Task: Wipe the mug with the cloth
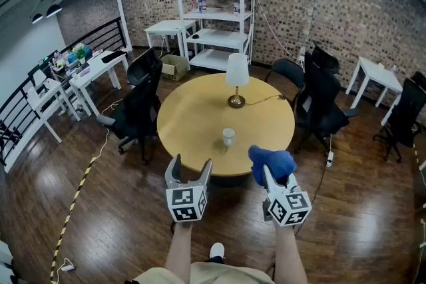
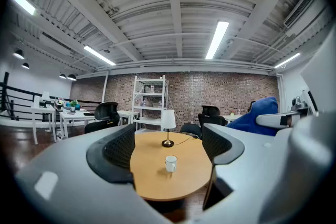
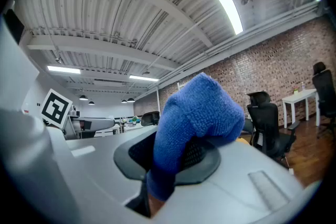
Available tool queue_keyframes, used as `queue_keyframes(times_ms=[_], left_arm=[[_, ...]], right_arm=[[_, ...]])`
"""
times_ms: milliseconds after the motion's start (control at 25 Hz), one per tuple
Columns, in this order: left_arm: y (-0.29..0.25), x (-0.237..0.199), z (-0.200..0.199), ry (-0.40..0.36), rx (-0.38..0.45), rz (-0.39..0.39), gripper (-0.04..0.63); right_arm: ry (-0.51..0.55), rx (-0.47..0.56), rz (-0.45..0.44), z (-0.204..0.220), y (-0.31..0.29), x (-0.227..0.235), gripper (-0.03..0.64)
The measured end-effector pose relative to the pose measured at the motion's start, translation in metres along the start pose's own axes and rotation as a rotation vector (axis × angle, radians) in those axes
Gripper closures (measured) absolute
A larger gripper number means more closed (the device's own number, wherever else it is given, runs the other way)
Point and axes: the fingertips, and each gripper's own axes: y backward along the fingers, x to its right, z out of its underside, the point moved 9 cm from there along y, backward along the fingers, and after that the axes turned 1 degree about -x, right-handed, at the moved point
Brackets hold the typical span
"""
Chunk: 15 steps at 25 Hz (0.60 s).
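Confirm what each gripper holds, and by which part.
A blue cloth, in the right gripper: jaws shut on its lower part, the bunched rest bulging above. The left gripper holds nothing, jaws open.

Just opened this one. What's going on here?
A person stands short of a round table with a gripper in each hand. The right gripper is clamped on a blue cloth. The left gripper is open and empty. The mug stands on the table, nearer than a lamp, with neither gripper touching it. Wiping has not begun.
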Motion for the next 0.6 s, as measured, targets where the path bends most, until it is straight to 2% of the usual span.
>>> queue_keyframes(times_ms=[160, 320, 600], left_arm=[[-0.034, -0.033, -0.002, -0.003, 0.004, 0.013, 0.215], [-0.057, -0.058, 0.011, 0.029, -0.019, 0.017, 0.215], [-0.101, -0.069, 0.044, 0.051, -0.102, 0.038, 0.215]], right_arm=[[0.016, 0.001, 0.007, -0.001, -0.046, -0.005, 0.551], [0.019, -0.043, 0.013, 0.014, -0.078, -0.006, 0.551], [-0.011, -0.107, 0.026, 0.036, -0.121, 0.017, 0.551]])
